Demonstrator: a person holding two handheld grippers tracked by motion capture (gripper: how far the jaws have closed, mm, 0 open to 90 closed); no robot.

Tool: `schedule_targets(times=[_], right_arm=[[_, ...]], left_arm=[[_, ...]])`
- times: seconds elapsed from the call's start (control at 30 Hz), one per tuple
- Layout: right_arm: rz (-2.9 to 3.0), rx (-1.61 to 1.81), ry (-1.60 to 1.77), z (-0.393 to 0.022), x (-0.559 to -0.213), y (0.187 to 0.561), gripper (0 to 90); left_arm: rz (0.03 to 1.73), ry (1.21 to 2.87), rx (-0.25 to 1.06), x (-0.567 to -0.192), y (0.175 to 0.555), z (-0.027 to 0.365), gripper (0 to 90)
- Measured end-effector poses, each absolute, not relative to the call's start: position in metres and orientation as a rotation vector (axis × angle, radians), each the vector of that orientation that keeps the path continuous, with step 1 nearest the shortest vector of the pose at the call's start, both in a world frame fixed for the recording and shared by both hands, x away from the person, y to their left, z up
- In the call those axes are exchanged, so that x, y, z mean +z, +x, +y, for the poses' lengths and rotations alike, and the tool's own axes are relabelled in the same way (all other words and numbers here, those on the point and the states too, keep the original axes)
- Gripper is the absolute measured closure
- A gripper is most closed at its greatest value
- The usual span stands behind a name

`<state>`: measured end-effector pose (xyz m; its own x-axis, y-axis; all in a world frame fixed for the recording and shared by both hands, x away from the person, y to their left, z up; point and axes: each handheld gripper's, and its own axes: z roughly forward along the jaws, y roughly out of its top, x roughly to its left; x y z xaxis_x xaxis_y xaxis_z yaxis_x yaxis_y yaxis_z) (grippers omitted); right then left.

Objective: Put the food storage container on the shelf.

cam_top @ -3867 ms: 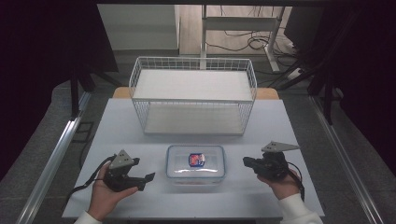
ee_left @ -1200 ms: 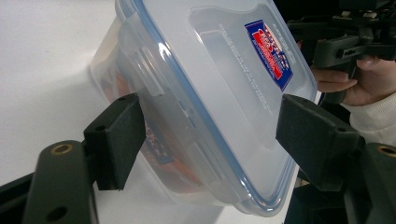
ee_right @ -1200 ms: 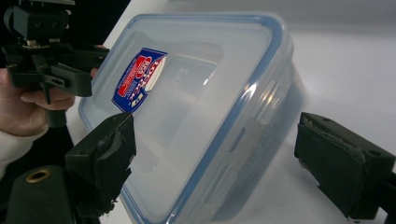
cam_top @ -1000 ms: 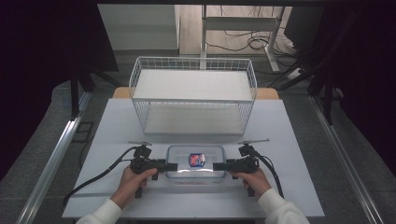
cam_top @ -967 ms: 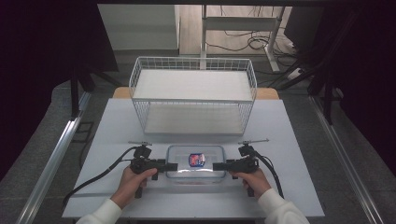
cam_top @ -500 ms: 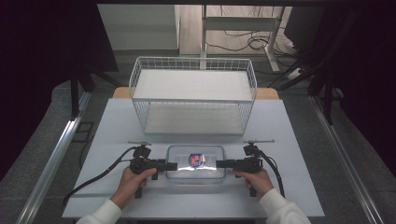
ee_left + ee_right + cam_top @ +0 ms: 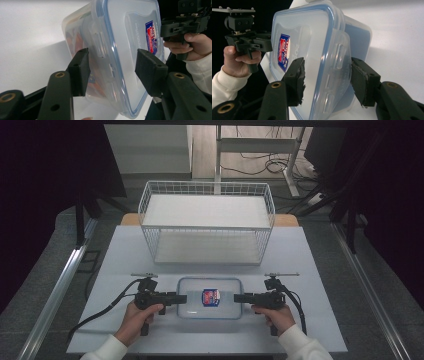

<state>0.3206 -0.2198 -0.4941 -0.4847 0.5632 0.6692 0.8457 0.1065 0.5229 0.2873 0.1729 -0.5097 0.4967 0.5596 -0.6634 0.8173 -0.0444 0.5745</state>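
— Both grippers have closed in since four seconds ago: back then they sat well out to the left and right of the box, and now each one reaches an end of it. What are the left fingers doing?

— Spread, one on each side of the left end flap of the clear rectangular plastic food box. In the left gripper view the lid's flap sits between the two pads; I cannot tell whether either pad touches it.

— And the left gripper as a whole?

— It lies level and points right at the box's left end, gripped by the person's left hand in a white sleeve, with a black cable trailing off to the near left.

— The right fingers?

— Also spread, straddling the flap at the right end. The right gripper points left, mirror to the other, held by the right hand.

— Where does the box sit?

— On the white counter, near the person and centred between the two grippers. Its blue-rimmed lid carries a blue and red label, and something orange shows through the wall in the left gripper view.

— Anything farther off?

— A white wire basket stands at the far side of the counter, well apart from the box.
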Motion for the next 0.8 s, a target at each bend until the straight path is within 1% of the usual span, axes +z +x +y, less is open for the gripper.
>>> schedule_targets(times=[0.27, 0.8], right_arm=[[-2.067, -1.332, -1.405, -0.218, -0.492, 0.318, 48.9], [-2.083, -1.367, -1.402, -0.218, -0.481, 0.324, 49.2]], left_arm=[[1.167, 1.709, -0.306, -0.504, 0.286, 0.177, 50.6], [1.158, 1.708, -0.267, -0.492, 0.293, 0.175, 51.1]])
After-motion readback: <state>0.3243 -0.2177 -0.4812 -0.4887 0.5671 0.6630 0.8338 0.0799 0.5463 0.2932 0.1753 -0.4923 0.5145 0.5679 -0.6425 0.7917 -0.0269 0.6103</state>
